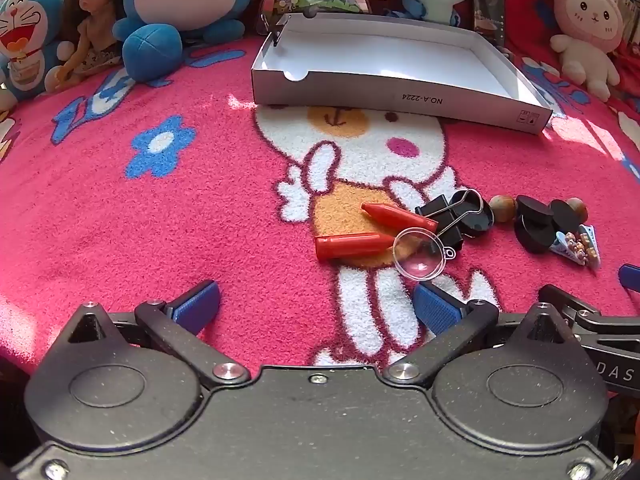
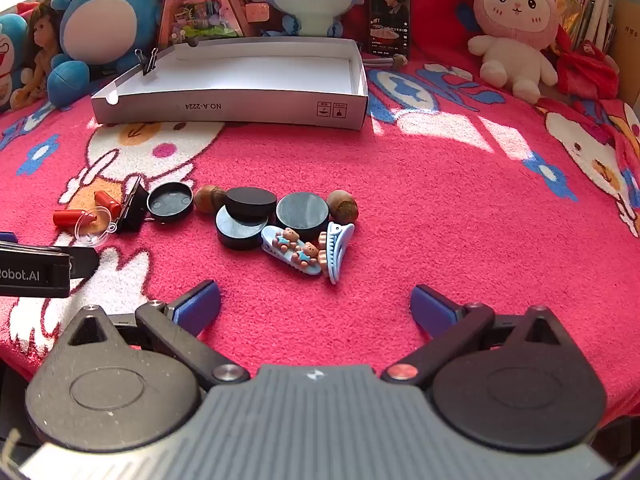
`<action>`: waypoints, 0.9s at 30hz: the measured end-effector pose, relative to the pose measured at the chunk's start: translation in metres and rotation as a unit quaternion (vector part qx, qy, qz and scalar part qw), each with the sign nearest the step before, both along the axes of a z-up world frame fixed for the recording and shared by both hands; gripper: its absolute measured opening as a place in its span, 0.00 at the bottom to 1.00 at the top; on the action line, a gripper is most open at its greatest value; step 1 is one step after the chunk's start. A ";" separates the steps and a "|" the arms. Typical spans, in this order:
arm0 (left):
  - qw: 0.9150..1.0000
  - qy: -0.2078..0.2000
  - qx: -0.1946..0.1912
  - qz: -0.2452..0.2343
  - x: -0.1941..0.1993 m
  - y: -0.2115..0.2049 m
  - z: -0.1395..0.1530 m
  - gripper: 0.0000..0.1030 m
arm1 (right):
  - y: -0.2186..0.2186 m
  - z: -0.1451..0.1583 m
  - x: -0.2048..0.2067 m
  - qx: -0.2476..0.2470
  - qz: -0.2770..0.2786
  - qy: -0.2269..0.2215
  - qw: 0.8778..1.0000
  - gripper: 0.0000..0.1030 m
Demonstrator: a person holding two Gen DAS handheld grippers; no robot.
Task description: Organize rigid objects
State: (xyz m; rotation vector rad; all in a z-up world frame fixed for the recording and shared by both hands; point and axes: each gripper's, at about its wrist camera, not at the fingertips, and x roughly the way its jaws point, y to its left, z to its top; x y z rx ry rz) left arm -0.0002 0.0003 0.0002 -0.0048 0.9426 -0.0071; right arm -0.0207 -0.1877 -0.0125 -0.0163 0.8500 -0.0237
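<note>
Both grippers hover spread and empty; nothing picked yet.
Left gripper [image 1: 316,306] faces red caps [image 1: 352,245] at one o'clock; right gripper [image 2: 316,306] faces bear hair clips [image 2: 294,251] at twelve. White box [image 2: 240,106] waits beyond; next, I judge, descend and pinch one.

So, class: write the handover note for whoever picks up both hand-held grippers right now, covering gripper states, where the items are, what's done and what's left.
Left hand-held gripper: open, empty, above the blanket.
Right hand-held gripper: open, empty.
White box: nothing visible inside; a small binder clip sits on its far left corner.
Done: nothing sorted yet.
Left: the whole pile on the blanket, namely red caps, clear dome, large binder clip, black discs, wooden beads, blue hair clips.
</note>
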 end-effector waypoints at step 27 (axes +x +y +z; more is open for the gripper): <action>1.000 0.004 0.005 0.001 0.000 0.000 0.000 1.00 | 0.001 0.001 -0.001 -0.002 -0.001 -0.001 1.000 1.00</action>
